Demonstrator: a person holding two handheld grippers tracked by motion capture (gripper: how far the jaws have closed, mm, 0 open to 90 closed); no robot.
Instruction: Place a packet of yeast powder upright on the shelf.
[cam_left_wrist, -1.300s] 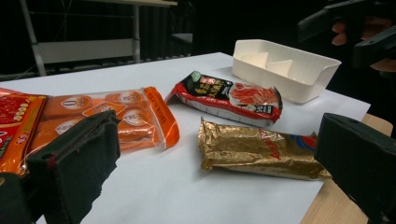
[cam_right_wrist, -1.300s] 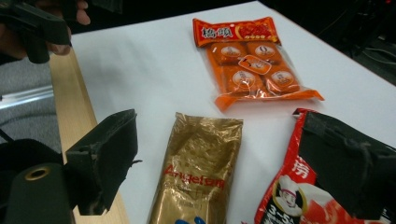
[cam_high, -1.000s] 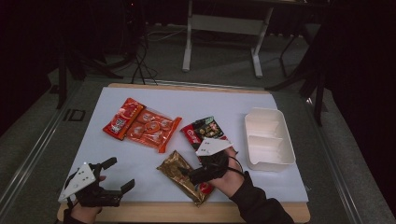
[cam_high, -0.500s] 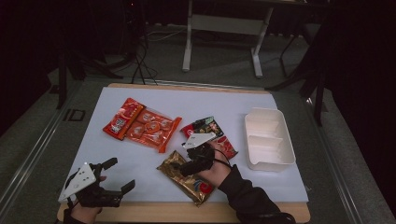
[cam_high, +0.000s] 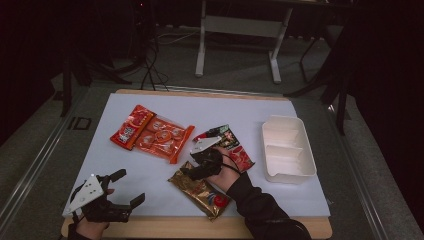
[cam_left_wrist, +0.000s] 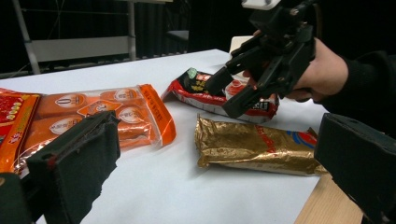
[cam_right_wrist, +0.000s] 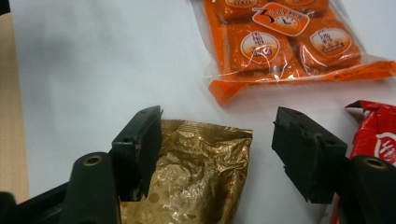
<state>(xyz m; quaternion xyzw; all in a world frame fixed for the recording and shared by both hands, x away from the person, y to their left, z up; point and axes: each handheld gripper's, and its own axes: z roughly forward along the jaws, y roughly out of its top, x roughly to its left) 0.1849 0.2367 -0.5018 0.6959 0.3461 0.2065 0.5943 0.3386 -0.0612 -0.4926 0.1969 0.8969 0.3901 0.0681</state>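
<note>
Tongs in the left hand (cam_high: 122, 187) rest wide apart and empty at the table's near left corner. Beyond them lies an orange snack pack (cam_high: 160, 139). The right tongs (cam_high: 189, 171) hover with jaws spread wide over the far end of the gold snack packet (cam_high: 200, 189), one jaw on each side. A red packet (cam_high: 235, 149) lies just right of them, a white tray (cam_high: 287, 149) farther right.

Your white-topped table (cam_high: 150, 180) carries the gold packet (cam_high: 200, 191) at six o'clock, orange packs (cam_high: 152, 135) at ten, red packet (cam_high: 235, 150) centrally, white tray (cam_high: 288, 172) at three.
</note>
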